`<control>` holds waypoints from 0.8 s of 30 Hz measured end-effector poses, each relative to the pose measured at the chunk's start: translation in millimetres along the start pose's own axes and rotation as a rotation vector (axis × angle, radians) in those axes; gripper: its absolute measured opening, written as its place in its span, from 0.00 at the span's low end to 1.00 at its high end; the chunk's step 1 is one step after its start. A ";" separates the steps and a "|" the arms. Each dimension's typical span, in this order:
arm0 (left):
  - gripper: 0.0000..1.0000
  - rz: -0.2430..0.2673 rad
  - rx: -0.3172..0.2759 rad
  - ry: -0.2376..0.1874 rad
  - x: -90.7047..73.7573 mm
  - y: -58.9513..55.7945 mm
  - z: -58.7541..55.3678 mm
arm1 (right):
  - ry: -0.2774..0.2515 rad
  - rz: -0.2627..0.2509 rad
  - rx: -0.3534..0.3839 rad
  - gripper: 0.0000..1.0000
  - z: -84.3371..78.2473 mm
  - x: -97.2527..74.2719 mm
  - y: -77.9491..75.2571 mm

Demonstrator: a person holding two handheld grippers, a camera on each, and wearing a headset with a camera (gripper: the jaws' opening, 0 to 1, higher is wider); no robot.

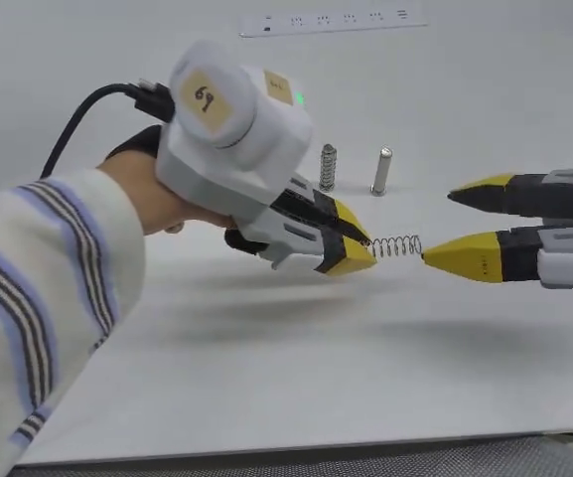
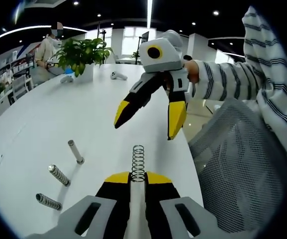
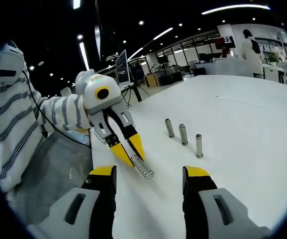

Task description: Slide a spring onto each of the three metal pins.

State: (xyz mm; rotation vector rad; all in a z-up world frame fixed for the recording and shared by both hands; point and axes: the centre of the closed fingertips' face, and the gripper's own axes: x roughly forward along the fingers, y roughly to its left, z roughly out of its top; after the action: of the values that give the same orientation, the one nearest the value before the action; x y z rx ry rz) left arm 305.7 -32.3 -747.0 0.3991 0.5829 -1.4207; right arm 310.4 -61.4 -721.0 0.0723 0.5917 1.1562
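My left gripper (image 1: 365, 250) (image 2: 138, 175) is shut on one end of a loose spring (image 1: 396, 244) (image 2: 138, 162) (image 3: 142, 167), held level above the white table. The spring's free end points at my right gripper (image 1: 441, 226) (image 3: 149, 173), which is open, and comes close to its lower fingertip (image 1: 437, 256). Behind them stand the pins. A bare metal pin (image 1: 381, 171) (image 2: 75, 151) (image 3: 198, 145) is upright. Beside it, a pin with a spring on it (image 1: 328, 167) (image 2: 58, 175) (image 3: 183, 134). A second sprung pin (image 2: 48, 201) (image 3: 169, 128) stands further along.
A white power strip (image 1: 331, 20) lies at the table's far edge. The table's near edge (image 1: 296, 449) runs just below the grippers. A potted plant (image 2: 81, 52) stands far down the table, and a grey mesh chair (image 2: 233, 164) sits beside it.
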 end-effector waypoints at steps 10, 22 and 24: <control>0.02 -0.021 -0.002 -0.025 -5.0 -3.6 5.2 | 0.015 0.064 -0.010 0.27 -1.3 8.9 9.4; 0.02 -0.045 0.029 -0.053 -9.7 -7.9 12.9 | 0.034 0.112 -0.008 0.12 -5.6 14.5 16.0; 0.02 -0.050 0.029 -0.052 -9.6 -9.0 12.3 | 0.032 0.114 -0.002 0.11 -5.8 14.0 13.2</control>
State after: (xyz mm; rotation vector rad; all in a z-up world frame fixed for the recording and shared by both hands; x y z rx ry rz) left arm 298.0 -32.9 -730.7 0.3722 0.5338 -1.4848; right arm 300.3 -45.1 -727.0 0.0872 0.6216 1.2705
